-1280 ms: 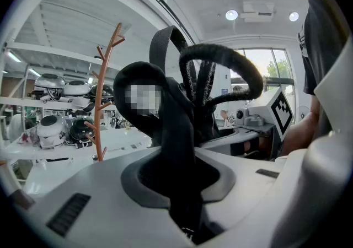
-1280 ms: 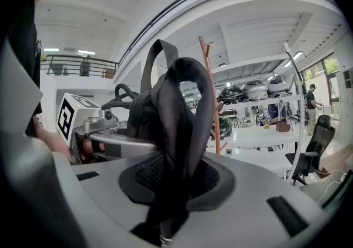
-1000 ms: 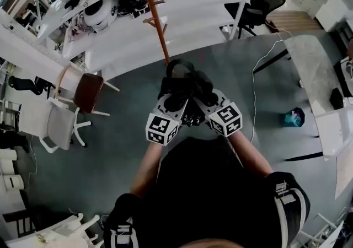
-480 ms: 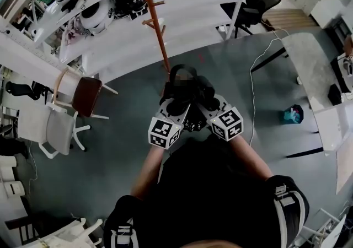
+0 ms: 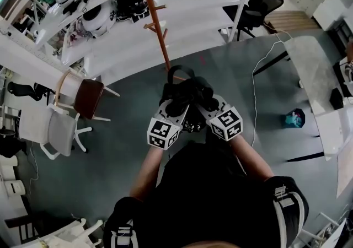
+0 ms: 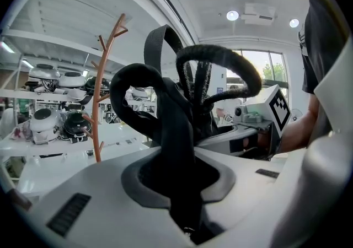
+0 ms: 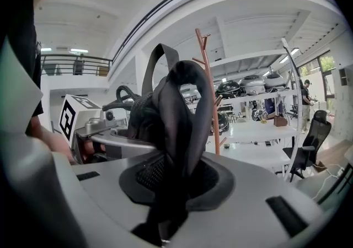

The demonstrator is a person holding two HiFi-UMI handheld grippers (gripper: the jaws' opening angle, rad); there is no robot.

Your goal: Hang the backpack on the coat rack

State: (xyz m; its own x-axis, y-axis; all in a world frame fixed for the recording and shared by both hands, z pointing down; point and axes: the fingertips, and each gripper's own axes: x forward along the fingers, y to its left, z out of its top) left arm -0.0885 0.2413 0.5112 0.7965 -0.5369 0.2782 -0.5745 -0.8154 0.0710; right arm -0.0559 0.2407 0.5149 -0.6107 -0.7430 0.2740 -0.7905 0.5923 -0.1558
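Note:
The black backpack [image 5: 185, 93] hangs between both grippers in front of the person, its straps and top loop [image 6: 218, 57] standing up. My left gripper [image 5: 175, 103] is shut on a black strap [image 6: 171, 131] that runs down between its jaws. My right gripper [image 5: 199, 101] is shut on another strap [image 7: 176, 131] of the backpack. The orange-brown coat rack [image 5: 155, 18] stands just beyond the backpack, its pole with short side pegs [image 7: 208, 92] rising behind the straps; in the left gripper view the coat rack [image 6: 99, 103] shows at the left.
White tables [image 5: 182, 15] with helmets [image 5: 102, 15] stand behind the rack. A brown chair [image 5: 88, 92] and a white office chair [image 5: 58, 131] are at the left. A black office chair [image 5: 259, 1] and a white cable [image 5: 256, 76] on the grey floor lie at the right.
The grippers and backpack have kept their place; only the head view has shifted slightly.

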